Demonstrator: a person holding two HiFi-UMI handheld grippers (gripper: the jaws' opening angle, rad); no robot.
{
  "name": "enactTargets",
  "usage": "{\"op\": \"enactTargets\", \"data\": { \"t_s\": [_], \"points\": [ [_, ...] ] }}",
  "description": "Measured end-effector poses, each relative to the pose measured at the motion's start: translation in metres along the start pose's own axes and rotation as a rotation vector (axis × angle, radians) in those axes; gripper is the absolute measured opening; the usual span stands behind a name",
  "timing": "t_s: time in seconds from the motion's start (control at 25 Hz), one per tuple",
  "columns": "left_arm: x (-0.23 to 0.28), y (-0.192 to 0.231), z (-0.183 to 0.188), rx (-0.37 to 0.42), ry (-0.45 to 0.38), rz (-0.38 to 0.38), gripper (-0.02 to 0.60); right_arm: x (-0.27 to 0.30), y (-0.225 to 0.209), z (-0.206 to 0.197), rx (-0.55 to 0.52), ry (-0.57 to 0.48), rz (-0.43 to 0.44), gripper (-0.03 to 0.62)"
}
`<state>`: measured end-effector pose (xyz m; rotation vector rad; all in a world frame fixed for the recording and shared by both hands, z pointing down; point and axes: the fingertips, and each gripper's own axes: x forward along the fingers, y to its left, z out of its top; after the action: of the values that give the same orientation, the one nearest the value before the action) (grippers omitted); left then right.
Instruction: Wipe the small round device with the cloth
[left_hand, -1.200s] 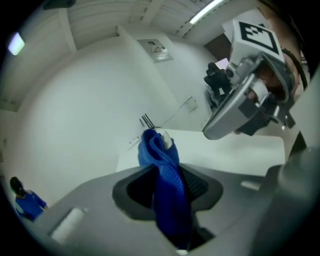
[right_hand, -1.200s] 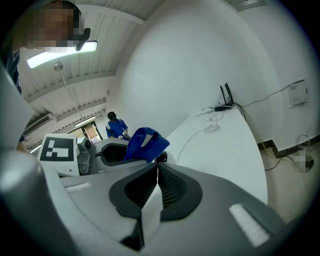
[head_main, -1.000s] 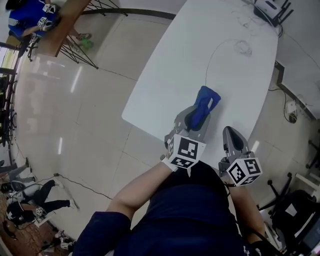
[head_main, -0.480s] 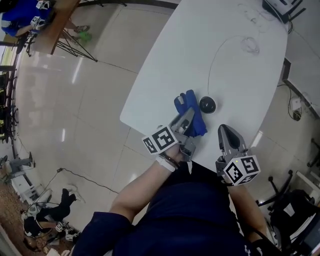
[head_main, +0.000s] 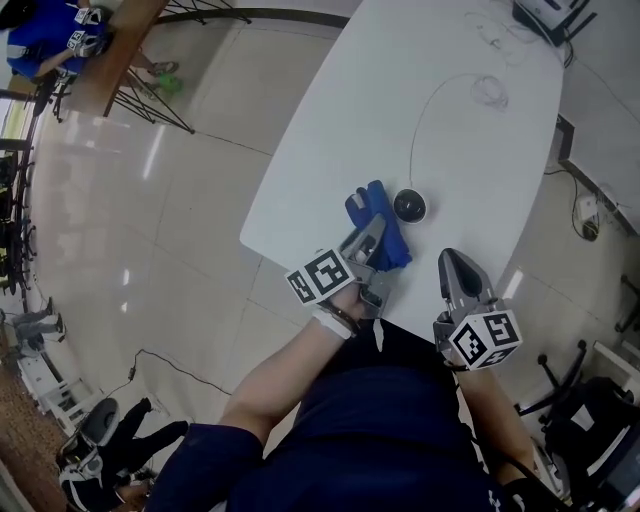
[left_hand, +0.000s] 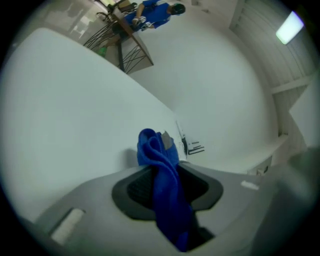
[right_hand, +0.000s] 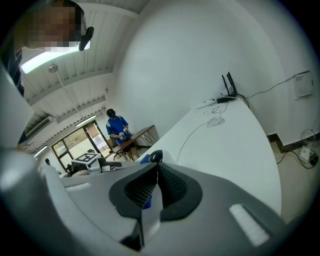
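Head view: a white counter (head_main: 400, 80) reaches away from the person. Close to its near edge sits the small round device (head_main: 411, 206), black, with a thin cable (head_main: 413, 140) running toward the far edge. A blue cloth (head_main: 375, 212) lies bunched just beside the device, on the side of the counter's left edge. The left claw (head_main: 376, 238) grips the cloth's near end. The right claw (head_main: 450, 262) hovers at the near edge, apart from both.

Left gripper view: the claw's pads are clamped on a fold of cloth, whose free end rests on the counter.

Right gripper view: the claw is closed and empty, and the device shows just beyond its tips.

To wipe well, the cloth's loose end likely needs dragging over the device with light pressure. The device looks light, so steadying it with the right claw may stop it sliding.
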<state>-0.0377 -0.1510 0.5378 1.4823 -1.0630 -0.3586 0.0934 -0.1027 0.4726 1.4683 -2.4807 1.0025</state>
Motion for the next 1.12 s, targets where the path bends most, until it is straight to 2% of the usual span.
{"op": "enactTargets", "data": {
  "t_s": [0.08,0.16,0.36,0.4,0.48,0.56,0.68,0.76,0.8,0.88,1.12],
  "points": [
    [-0.005,-0.015,0.002,0.169,0.0,0.0,0.133,-0.008,0.001,-0.002,-0.005,-0.011,-0.005,0.012],
    [-0.012,-0.039,0.001,0.383,0.006,-0.016,0.133,-0.017,0.002,-0.004,-0.008,-0.023,-0.012,0.012],
    [-0.017,-0.083,-0.006,1.032,0.052,-0.057,0.133,-0.034,0.005,-0.007,-0.01,-0.047,-0.031,0.012],
    [-0.015,-0.084,-0.005,1.135,0.061,-0.057,0.133,-0.037,0.006,-0.007,-0.01,-0.051,-0.033,0.012],
    [-0.009,-0.088,-0.003,1.282,0.098,-0.069,0.133,-0.042,0.006,-0.007,-0.011,-0.06,-0.039,0.012],
    [-0.002,-0.097,-0.006,1.453,0.131,-0.106,0.133,-0.046,0.006,-0.005,-0.006,-0.068,-0.045,0.012],
    [-0.001,-0.114,-0.028,1.839,0.164,-0.191,0.133,-0.049,0.003,-0.003,0.002,-0.075,-0.052,0.012],
    [-0.002,-0.112,-0.051,2.066,0.203,-0.23,0.133,-0.052,-0.002,-0.006,0.011,-0.073,-0.061,0.012],
    [-0.003,-0.108,-0.061,2.153,0.225,-0.238,0.133,-0.053,-0.005,-0.008,0.016,-0.071,-0.066,0.012],
    [-0.005,-0.096,-0.077,2.276,0.263,-0.24,0.133,-0.053,-0.009,-0.01,0.024,-0.067,-0.073,0.012],
    [-0.004,-0.055,-0.104,2.53,0.318,-0.168,0.133,-0.043,-0.018,-0.01,0.039,-0.05,-0.075,0.012]
  ]
}}
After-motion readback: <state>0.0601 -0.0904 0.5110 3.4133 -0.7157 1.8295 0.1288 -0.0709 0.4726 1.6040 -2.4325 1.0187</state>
